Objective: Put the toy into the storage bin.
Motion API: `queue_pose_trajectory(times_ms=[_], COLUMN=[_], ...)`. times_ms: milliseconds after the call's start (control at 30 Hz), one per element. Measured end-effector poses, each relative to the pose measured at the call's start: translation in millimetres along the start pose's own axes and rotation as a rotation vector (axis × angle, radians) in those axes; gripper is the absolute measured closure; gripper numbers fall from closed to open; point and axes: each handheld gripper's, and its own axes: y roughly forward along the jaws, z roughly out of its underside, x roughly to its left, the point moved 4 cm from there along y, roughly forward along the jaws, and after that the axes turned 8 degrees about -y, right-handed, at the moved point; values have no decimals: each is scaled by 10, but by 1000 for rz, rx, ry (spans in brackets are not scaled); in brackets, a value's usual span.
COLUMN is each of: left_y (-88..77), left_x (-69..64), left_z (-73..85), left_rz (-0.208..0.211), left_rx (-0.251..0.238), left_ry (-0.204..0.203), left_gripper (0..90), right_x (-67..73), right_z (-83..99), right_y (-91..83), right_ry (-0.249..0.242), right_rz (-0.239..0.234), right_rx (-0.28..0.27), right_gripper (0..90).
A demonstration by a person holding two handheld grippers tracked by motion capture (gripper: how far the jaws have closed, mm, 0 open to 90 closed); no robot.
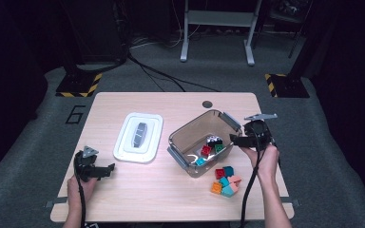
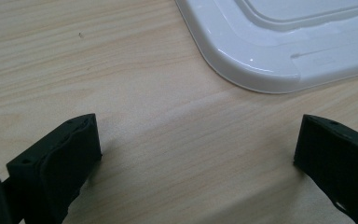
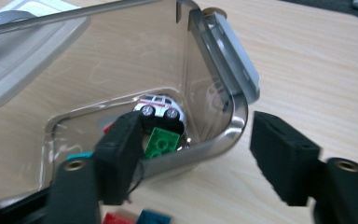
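Note:
A clear plastic container [image 1: 197, 130] stands right of the table's middle. Inside it lie a white toy car [image 1: 213, 140], a green brick [image 1: 219, 147], a red brick [image 1: 206, 150] and a teal one [image 1: 200, 161]. My right gripper [image 1: 235, 140] hovers at the container's right corner. In the right gripper view its jaws stand apart astride the rim [image 3: 223, 135], one over the inside, one outside, and my right gripper [image 3: 198, 123] holds nothing. The car [image 3: 158, 106] and green brick [image 3: 162, 142] lie just beyond. My left gripper [image 1: 105, 171] rests open near the front left; my left gripper [image 2: 198, 140] is over bare wood.
A white lid [image 1: 139, 137] lies flat left of the container, its corner [image 2: 284, 46] just ahead of the left jaws. Several loose bricks [image 1: 225, 180], red, teal and orange, sit on the table in front of the container. A round hole [image 1: 207, 104] marks the table's far edge.

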Motion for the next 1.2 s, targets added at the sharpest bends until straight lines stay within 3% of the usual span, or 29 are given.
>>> queue_pose_trajectory(times_ms=[300,467,633,933,1200], left_y=[0,0,0,0,-1], left_x=[0,0,0,0,-2], left_z=[0,0,0,0,1], left_rz=[0,0,0,0,0], left_rx=[0,-1,0,-1,1], left_ry=[0,0,0,0,-2], left_gripper=[3,2,3,3,3], right_x=[42,68,97,188,305], right_z=[344,555,773,1132,1243], right_y=[-116,-114,-68,125,292], right_ry=[-5,-1,11,45,34], right_rz=[-83,-81,-93,-111,-132], right_rx=[0,29,47,138,173], right_gripper=[130,67,77,123,146])
